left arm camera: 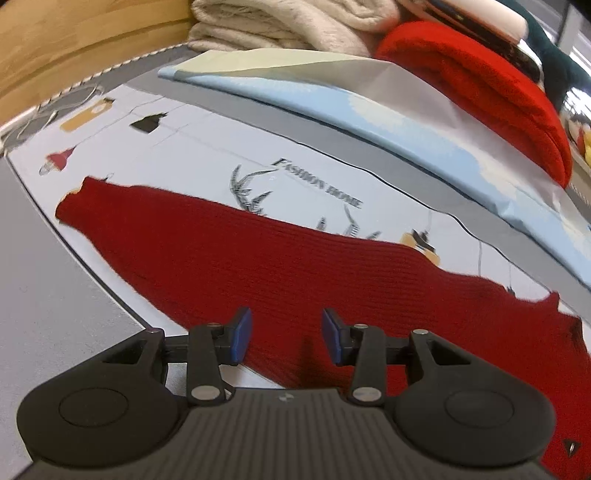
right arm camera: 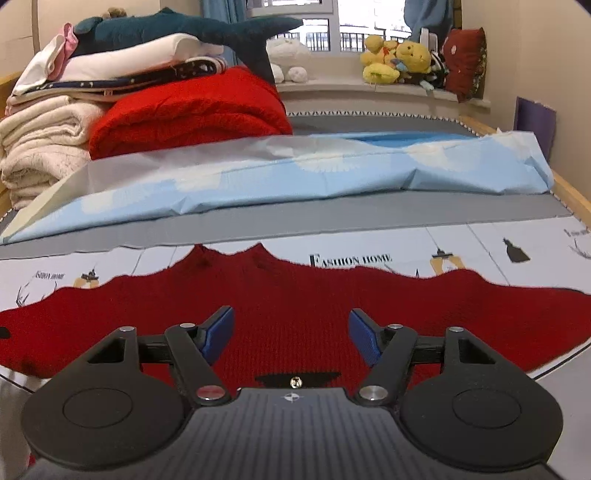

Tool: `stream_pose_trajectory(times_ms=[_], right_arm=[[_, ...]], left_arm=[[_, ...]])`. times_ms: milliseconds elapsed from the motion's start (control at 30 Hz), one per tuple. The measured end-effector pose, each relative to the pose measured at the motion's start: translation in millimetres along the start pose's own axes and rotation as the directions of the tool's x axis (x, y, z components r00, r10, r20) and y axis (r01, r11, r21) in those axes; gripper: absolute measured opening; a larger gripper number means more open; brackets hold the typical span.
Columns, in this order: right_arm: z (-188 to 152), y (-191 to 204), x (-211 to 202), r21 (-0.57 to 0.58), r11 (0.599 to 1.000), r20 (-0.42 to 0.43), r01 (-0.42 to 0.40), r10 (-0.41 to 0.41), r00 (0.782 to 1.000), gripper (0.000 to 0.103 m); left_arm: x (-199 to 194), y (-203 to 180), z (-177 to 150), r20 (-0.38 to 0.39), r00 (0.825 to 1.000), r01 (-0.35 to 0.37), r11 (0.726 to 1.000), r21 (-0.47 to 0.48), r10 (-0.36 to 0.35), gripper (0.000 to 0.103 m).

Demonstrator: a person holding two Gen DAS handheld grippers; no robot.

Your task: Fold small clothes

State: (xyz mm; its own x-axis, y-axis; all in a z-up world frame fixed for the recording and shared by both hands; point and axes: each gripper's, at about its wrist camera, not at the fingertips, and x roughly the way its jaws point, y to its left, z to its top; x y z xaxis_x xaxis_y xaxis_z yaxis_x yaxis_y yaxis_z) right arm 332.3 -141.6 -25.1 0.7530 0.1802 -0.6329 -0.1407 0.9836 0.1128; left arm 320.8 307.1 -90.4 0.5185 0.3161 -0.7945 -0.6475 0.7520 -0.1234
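Left tongs (left arm camera: 286,334) stood half open, empty, over near hem of dark red ribbed knit sweater (right arm camera: 295,306); right tongs (right arm camera: 291,334) wider, empty. Sweater lay flat on printed white sheet (right arm camera: 517,247) on bed. Advice: pinch edge only, both sides level, fold evenly.

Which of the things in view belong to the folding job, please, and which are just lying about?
For the job: red sweater; left gripper; right gripper; printed mat.

Lying about: blue sheet; red blanket; cream blankets; plush shark; yellow plush toys.
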Motion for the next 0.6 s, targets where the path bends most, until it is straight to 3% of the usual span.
stream_pose_trajectory(times_ms=[267, 433, 600], right_arm=[[-3.8, -1.0, 20.8, 0.040, 0.999, -0.071, -0.026, 0.029, 0.997, 0.035], [-2.0, 5.7, 25.3, 0.031, 0.999, -0.081, -0.044, 0.046, 0.996, 0.033], [-4.5, 11.2, 35.3, 0.013, 0.999, -0.119, -0.033, 0.034, 0.992, 0.033]], left_arm=[[26.6, 60.7, 10.9, -0.041, 0.999, -0.010, 0.966, -0.259, -0.001, 0.047], [37.4, 93.1, 12.2, -0.069, 0.993, -0.112, 0.921, -0.373, 0.093, 0.052], [42.2, 122.0, 14.0, -0.082, 0.990, -0.141, 0.867, -0.478, 0.116, 0.052]])
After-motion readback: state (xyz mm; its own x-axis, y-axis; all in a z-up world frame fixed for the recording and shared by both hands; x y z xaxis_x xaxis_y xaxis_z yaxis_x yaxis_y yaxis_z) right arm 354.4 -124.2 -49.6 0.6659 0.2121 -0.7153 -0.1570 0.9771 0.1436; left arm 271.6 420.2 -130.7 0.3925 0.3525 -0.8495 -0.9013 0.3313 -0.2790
